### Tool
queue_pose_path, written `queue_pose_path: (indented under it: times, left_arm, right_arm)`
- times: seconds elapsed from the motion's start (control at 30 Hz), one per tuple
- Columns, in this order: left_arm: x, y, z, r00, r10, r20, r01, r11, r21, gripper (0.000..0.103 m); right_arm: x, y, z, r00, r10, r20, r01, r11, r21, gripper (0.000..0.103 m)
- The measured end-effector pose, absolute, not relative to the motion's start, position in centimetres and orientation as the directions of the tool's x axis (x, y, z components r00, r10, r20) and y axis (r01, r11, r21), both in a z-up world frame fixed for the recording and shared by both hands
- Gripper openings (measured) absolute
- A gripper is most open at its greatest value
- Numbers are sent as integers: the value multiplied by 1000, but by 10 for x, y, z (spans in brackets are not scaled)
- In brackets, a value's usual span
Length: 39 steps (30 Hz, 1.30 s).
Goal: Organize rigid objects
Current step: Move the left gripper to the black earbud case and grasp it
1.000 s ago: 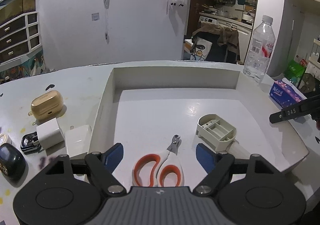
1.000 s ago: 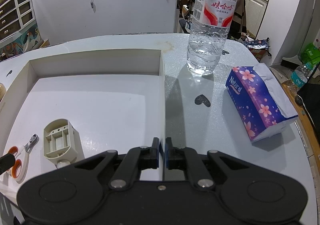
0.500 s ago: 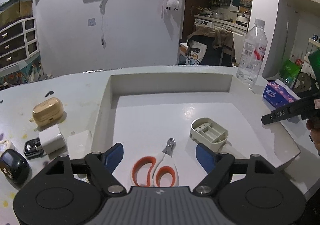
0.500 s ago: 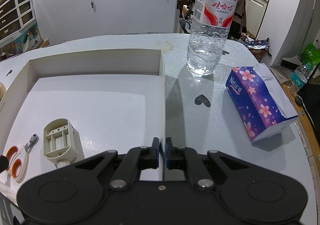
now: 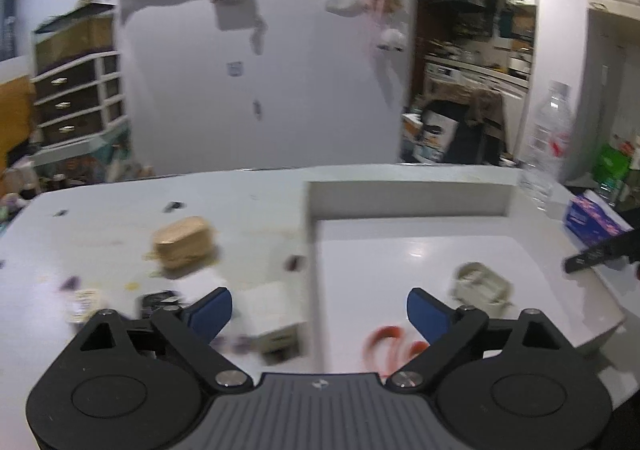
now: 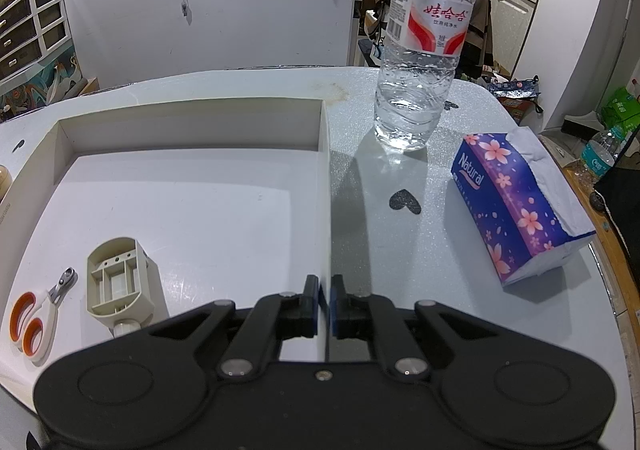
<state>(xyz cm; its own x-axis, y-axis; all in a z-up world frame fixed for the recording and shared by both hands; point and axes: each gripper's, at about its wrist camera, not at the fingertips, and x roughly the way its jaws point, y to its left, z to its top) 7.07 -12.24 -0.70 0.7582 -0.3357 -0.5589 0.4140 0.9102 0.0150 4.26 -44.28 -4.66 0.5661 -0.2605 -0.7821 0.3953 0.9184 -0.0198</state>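
Note:
A white tray (image 6: pixel 192 118) holds orange-handled clippers (image 6: pixel 36 314) and a beige plastic holder (image 6: pixel 118 282). They also show blurred in the left wrist view: clippers (image 5: pixel 384 346), holder (image 5: pixel 482 284), tray (image 5: pixel 408 194). My left gripper (image 5: pixel 319 310) is open and empty above the tray's left wall. Left of the tray lie a tan case (image 5: pixel 184 242), a white block (image 5: pixel 276 322) and a small black item (image 5: pixel 160 300). My right gripper (image 6: pixel 325 302) is shut on the tray's right wall.
A water bottle (image 6: pixel 424 38) and a purple tissue pack (image 6: pixel 516 206) stand on the table right of the tray. A black heart sticker (image 6: pixel 405 202) lies between them and the tray. The table edge runs close on the right.
My left gripper has swung left and pulled back from over the clippers to the tray's left wall; its view is blurred. The right gripper has not moved.

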Motion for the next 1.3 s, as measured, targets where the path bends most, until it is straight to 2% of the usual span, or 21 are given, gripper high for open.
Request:
queue_pose_path:
  times: [0.4,0.63,0.73,0.9,1.03,1.17,1.23,1.3]
  left_arm:
    - [91,-32,-17,826,-143,-545,184,983,20,103]
    - [94,-7,-42,815,-76,-575,156,984,91,103]
    - [97,-1,-52,822,-102,-560,196,975,109,103]
    - [114,5,-65,799,-240,-552,343,935,90,102]
    - [131,5,-70,790,-274,-548,396,911,116,102]
    - [147,10,-76,756,-327,-567,444,893,77,102]
    - [153,12,-79,749,-331,-574,442,895,60,99]
    - [153,12,-81,758,-309,-575,420,905,67,89]
  right_arm:
    - [43,-443,-47,566,-261,-782,395,918,-20,6]
    - [43,-443,-47,565,-262,-782,395,918,-22,6]
    - [43,-443,-47,565,-262,-782,395,918,-22,6]
    - [43,-443,-47,565,-262,-782,395,918,-22,6]
    - [43,-443,-47,565,-263,-782,395,918,-24,6]
    - [42,-443,-47,564,-264,-782,393,919,-27,7]
    - [42,-443,-47,564,-265,-782,393,919,-28,7]
    - [42,-443,-47,564,-265,-782,393,919,-28,7]
